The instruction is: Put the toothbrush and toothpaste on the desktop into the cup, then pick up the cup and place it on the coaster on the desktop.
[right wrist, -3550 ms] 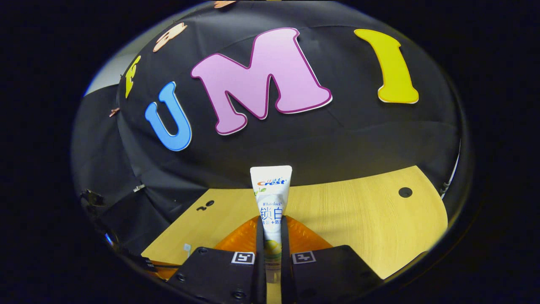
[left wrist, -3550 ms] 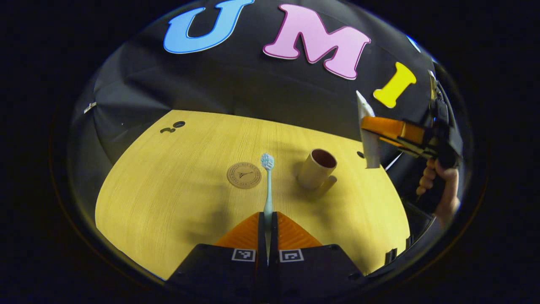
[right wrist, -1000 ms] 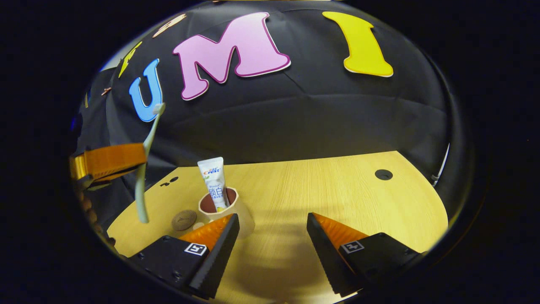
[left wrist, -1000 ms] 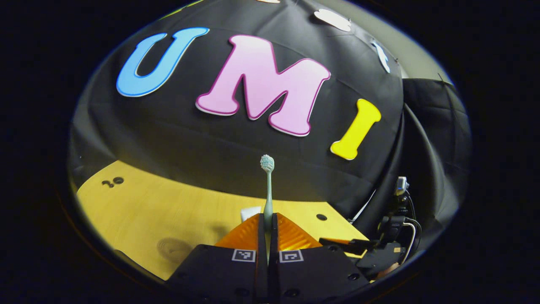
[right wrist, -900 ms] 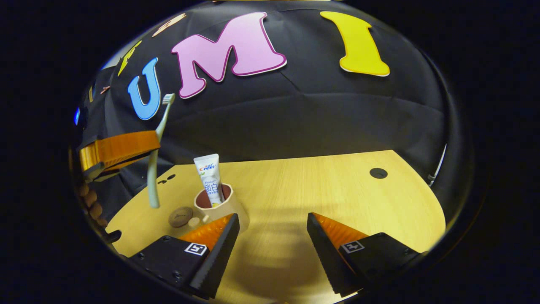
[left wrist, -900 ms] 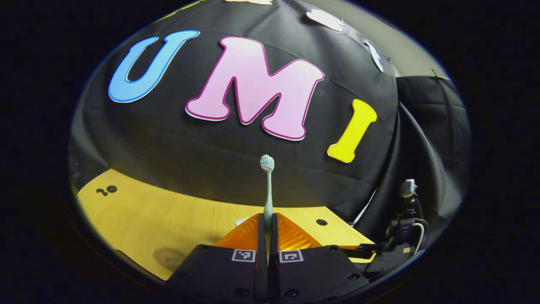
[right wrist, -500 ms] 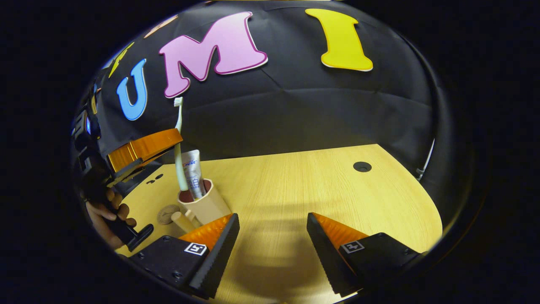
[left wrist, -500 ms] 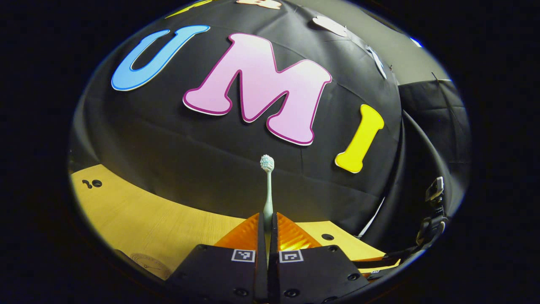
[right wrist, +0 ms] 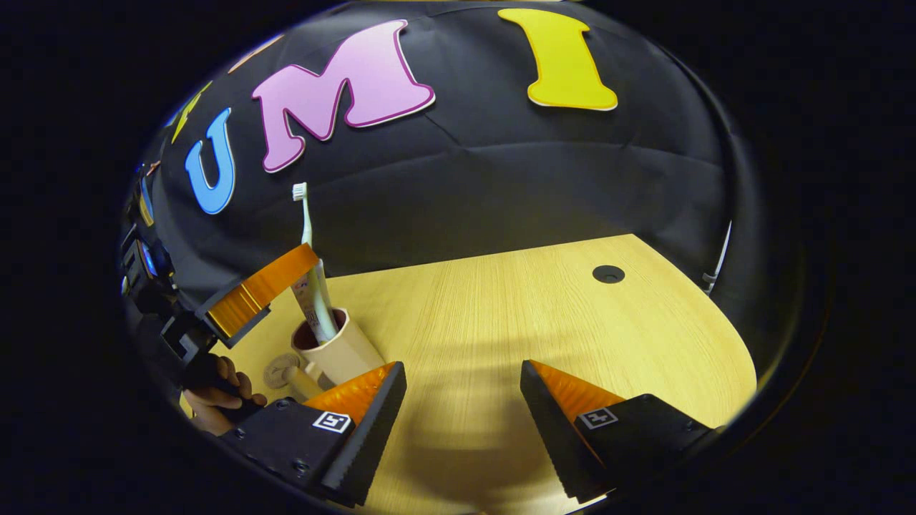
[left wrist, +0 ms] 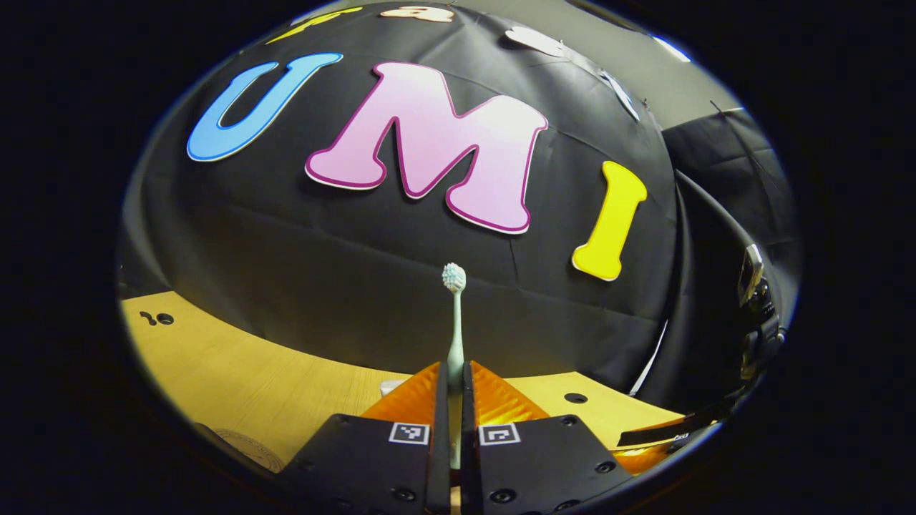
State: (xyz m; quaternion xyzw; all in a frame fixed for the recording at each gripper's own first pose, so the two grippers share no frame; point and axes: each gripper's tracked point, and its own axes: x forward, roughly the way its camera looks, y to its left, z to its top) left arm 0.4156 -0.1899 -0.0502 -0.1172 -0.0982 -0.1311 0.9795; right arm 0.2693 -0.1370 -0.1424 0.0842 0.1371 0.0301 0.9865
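Right gripper view caught the cup (right wrist: 336, 352) on the table (right wrist: 501, 322), toothpaste (right wrist: 315, 300) standing in it, coaster (right wrist: 278, 371) just beside. Left claw (right wrist: 304, 261) was clamped on the toothbrush (right wrist: 306, 214), upright over the cup, lower end at the rim. Left gripper view showed the pale green handle (left wrist: 455, 336) rising between the closed fingers (left wrist: 438, 400), bristles up. Right claw (right wrist: 461, 400) stood wide open, empty, near the cup.

The left gripper (left wrist: 452, 383) has its fingers pressed together on a slim pale-green toothbrush (left wrist: 455, 322), held upright; the right gripper (right wrist: 461, 379) hangs wide apart, holding nothing.
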